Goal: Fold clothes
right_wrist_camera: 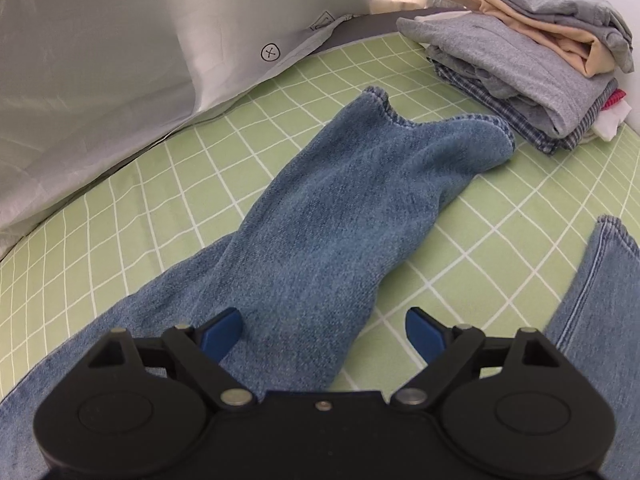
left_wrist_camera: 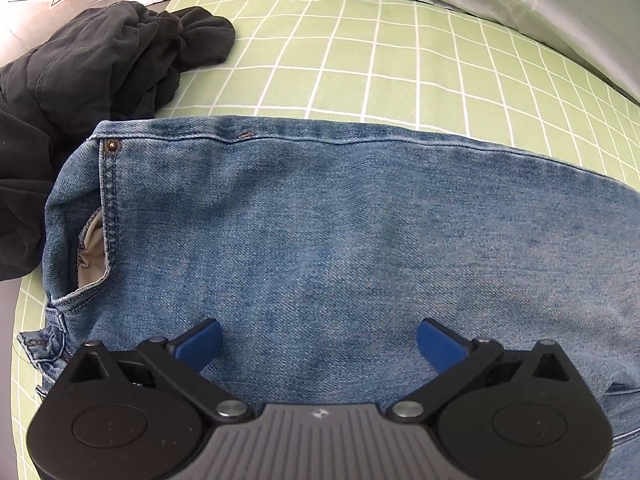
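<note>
dark clothes pile (left_wrist_camera: 92,64): sitting crumpled at the far left of the left wrist view, spilling onto the green checked cloth (left_wrist_camera: 360,60), touching the jeans' pocket corner

jeans (left_wrist_camera: 320,220): lying flat on the green cloth covering the counter, waist and pocket end pointing left, pocket lining peeking out; in the right wrist view one leg stretching away toward the folded stack, the other leg's hem showing at the right edge

left hand-held gripper (left_wrist_camera: 319,340): hovering right over the denim, blue pads spread wide, gripping nothing

white sheet (right_wrist_camera: 100,80): draping along the far edge of the cloth, printed with little circled marks

right hand-held gripper (right_wrist_camera: 323,330): also gaping wide, holding nothing, left pad sitting over the jeans leg, right pad over bare green cloth

folded stack (right_wrist_camera: 528,64): piled at the far right, grey, peach and plaid layers, sitting just beside the leg hem
</note>
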